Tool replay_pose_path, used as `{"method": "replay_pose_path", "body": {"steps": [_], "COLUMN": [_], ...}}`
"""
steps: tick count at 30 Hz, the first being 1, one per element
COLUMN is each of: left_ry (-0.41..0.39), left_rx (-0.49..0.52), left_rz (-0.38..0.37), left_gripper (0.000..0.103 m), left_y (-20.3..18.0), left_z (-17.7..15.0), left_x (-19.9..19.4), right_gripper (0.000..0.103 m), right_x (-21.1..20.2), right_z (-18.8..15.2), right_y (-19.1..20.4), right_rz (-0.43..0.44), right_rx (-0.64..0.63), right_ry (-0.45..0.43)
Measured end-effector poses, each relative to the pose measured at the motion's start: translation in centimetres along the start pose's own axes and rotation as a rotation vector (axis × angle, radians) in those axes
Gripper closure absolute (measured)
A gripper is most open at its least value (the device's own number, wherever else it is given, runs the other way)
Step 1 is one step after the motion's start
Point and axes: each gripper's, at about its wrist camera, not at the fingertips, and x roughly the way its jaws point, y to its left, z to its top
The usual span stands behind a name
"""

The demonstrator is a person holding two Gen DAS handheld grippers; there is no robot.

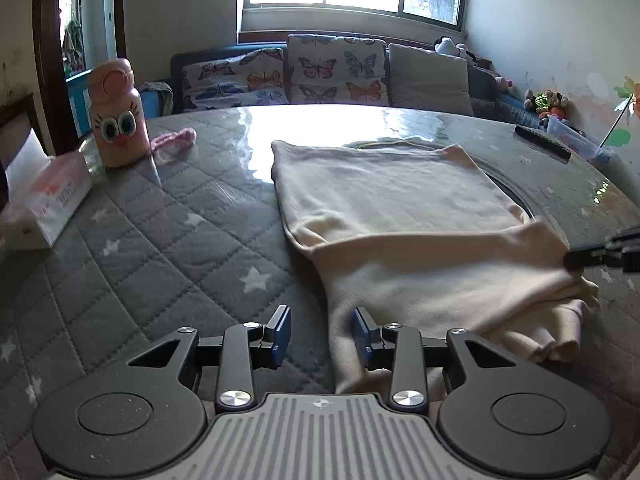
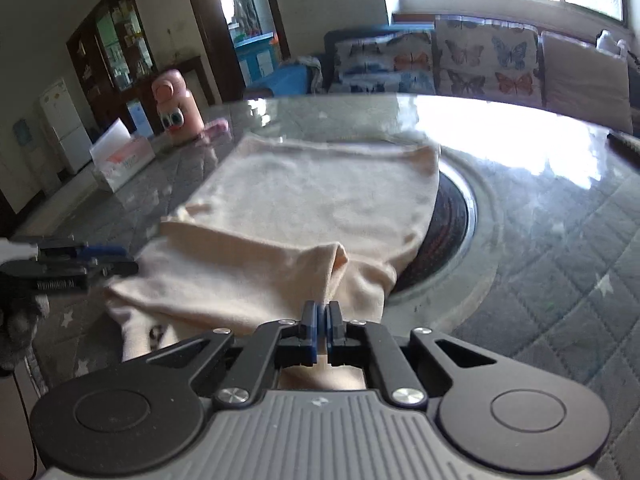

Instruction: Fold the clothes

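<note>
On table (image 1: 168,216), cream garment (image 1: 400,200) partly folded, right gripper (image 2: 322,312) pinching its fabric, left gripper (image 1: 322,326) spread wide, holding nothing, beside garment edge.

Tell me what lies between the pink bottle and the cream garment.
In the left wrist view, a small pink knitted piece lies beside the pink bottle; beyond it, only glossy grey tabletop reaches the cream garment.

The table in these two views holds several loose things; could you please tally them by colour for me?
Cream: 1, the garment, pinched by the right tool.
Pink: 3, the bottle, the small knit item and the tissue box.
Black: 1, the flat bar at the far right edge.
Total: 5.
</note>
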Motion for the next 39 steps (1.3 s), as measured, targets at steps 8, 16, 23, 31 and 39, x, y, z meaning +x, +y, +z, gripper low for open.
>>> {"method": "replay_pose_path", "body": {"steps": [8, 16, 23, 31, 39], "left_ry": [-0.047, -0.008, -0.009, -0.038, -0.017], "left_rx": [0.037, 0.074, 0.095, 0.179, 0.247], "left_rz": [-0.025, -0.036, -0.038, -0.153, -0.223], "left_gripper": [0.068, 0.071, 0.072, 0.072, 0.071], "left_y": [-1.2, -2.4, -2.5, -6.3, -9.6], "left_z": [2.6, 3.4, 3.0, 2.1, 1.1], "left_x": [0.6, 4.1, 3.6, 1.4, 2.1], "right_gripper": [0.087, 0.087, 0.086, 0.085, 0.073], "right_x": [-0.3, 3.7, 3.2, 1.9, 1.0], "right_z": [1.7, 2.9, 2.0, 0.3, 0.3], "right_y": [-0.4, 1.2, 0.7, 2.3, 2.8], "right_rz": [0.002, 0.022, 0.016, 0.056, 0.049], "right_rx": [-0.006, -0.101, -0.111, -0.186, -0.198], "right_ry": [-0.07, -0.046, -0.019, 0.006, -0.027]}}
